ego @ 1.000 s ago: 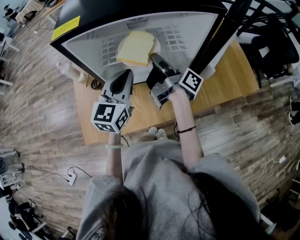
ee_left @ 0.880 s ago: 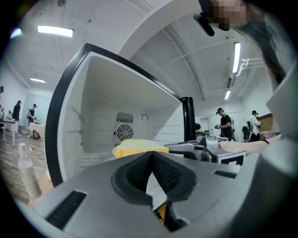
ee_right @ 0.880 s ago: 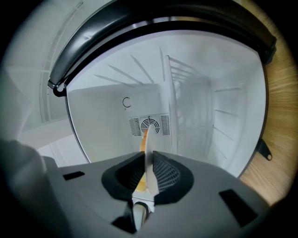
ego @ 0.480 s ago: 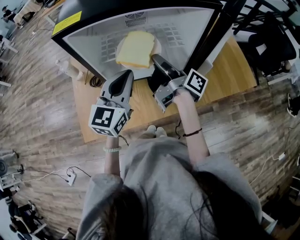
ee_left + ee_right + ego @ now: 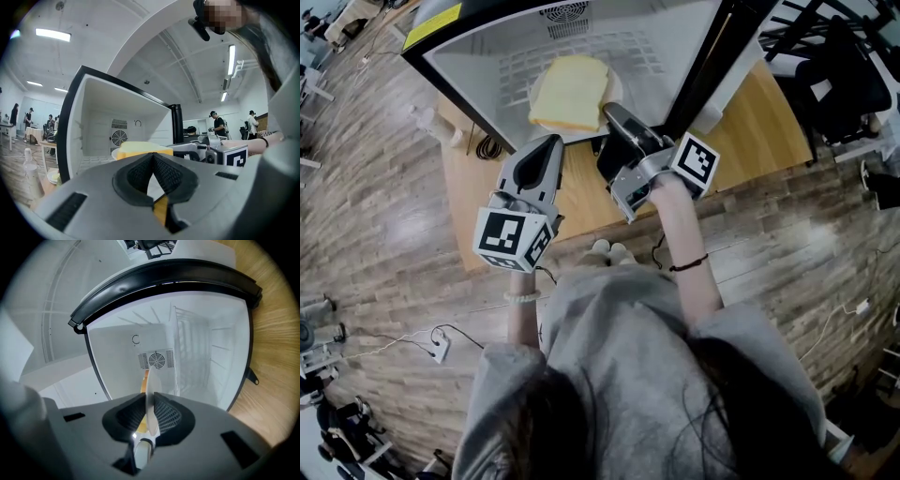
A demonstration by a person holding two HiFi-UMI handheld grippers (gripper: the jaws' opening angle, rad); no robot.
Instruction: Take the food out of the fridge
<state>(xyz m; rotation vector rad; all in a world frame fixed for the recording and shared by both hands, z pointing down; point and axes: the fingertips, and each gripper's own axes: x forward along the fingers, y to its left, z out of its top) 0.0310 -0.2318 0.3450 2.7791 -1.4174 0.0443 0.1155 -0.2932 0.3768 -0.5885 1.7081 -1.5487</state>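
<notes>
A thick slice of yellow toast (image 5: pixel 570 92) lies on a white plate (image 5: pixel 615 86) inside the open white fridge (image 5: pixel 478 66). My right gripper (image 5: pixel 610 112) is shut on the plate's near right rim. In the right gripper view the plate (image 5: pixel 150 390) stands edge-on between the pads, with a sliver of toast (image 5: pixel 145 379) beyond it. My left gripper (image 5: pixel 550 142) hovers in front of the fridge's opening, shut with nothing in it. In the left gripper view the toast (image 5: pixel 140 150) shows just past the closed tips (image 5: pixel 153 154).
The fridge stands on a wooden table (image 5: pixel 769 122); its black door frame (image 5: pixel 727 56) rises on the right. A fan vent (image 5: pixel 156 360) sits in the back wall. A clear bottle (image 5: pixel 29 161) and cables (image 5: pixel 487 147) are left of the fridge. People stand far off.
Both grippers have drawn back a little toward the person. The plate with the toast has come along with the right gripper, nearer the fridge's opening.
</notes>
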